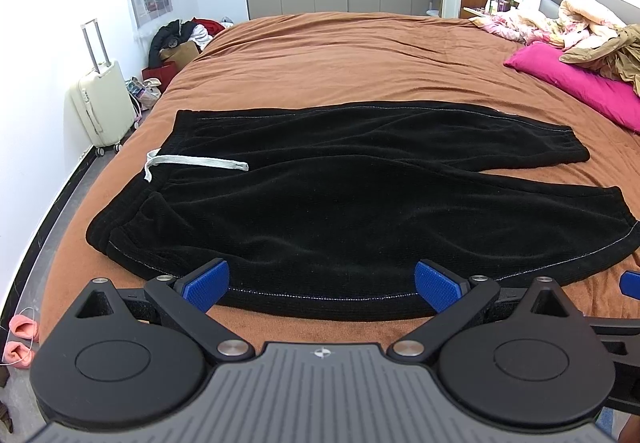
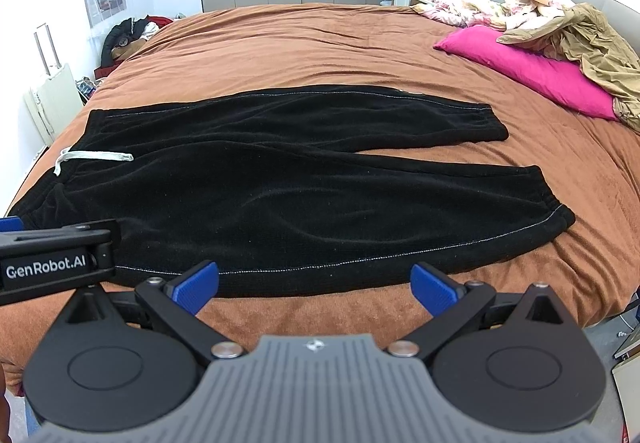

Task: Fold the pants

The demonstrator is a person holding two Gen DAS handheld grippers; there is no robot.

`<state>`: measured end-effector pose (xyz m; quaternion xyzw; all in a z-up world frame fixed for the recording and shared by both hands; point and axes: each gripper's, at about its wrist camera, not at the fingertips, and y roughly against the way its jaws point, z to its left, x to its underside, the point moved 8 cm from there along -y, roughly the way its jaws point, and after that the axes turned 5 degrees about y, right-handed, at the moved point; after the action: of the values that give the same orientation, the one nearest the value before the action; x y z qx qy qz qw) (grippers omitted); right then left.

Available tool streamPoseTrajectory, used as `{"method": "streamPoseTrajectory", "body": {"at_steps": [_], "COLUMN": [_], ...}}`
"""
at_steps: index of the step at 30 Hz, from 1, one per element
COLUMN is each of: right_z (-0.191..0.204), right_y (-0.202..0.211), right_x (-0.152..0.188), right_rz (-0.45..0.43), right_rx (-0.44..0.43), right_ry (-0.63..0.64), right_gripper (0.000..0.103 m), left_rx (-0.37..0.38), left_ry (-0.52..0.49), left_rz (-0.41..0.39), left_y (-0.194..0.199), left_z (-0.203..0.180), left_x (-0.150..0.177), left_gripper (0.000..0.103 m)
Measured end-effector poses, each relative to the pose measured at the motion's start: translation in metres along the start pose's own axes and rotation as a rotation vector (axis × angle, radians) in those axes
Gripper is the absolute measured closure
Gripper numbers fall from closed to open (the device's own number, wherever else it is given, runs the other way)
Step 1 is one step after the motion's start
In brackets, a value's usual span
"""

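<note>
On the brown bedspread [image 1: 320,55], black pants [image 1: 304,199] lie flat and unfolded, waistband toward the left, both legs running to the right, the near leg parallel to the bed's front edge. A white drawstring [image 1: 192,163] rests on the fabric near the waistband.

Left gripper [image 1: 322,283]: held low and level at the near edge of the bed, aimed across it; the blue fingertips [image 1: 208,285] are spread wide, straddling the near seam of the pants without pinching it. Whether the tips touch the cloth cannot be told.

Right gripper [image 2: 316,285]: same pose, just beside the left one and to its right, jaws likewise spread wide, tips at the pants' near hem with a strip of bedspread showing below. The left gripper's black body, lettered "GenRobot.AI", enters the right wrist view from the left.

Background: a pink pillow [image 2: 528,71] and a tan jacket [image 2: 592,43] lie at the bed's right; a cream suitcase [image 1: 104,103] stands on the floor at left.
</note>
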<state>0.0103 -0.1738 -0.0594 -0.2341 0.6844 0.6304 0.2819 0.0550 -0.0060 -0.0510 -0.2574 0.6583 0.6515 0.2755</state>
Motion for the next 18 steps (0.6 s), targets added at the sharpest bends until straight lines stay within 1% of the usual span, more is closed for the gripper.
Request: {"method": "streamPoseTrajectory", "body": {"at_steps": [18], "right_z": [-0.0011], "right_y": [0.0], "right_x": [0.0012], "right_rz": [-0.001], "right_rx": [0.004], "right_ry": [-0.006], "right_gripper": [0.005], "left_rx": [0.001], "left_ry": [0.0], "left_rz": [-0.001], "left_y": [0.0004], "left_z": [0.0005], "left_x": [0.0012], "left_gripper": [0.0]}}
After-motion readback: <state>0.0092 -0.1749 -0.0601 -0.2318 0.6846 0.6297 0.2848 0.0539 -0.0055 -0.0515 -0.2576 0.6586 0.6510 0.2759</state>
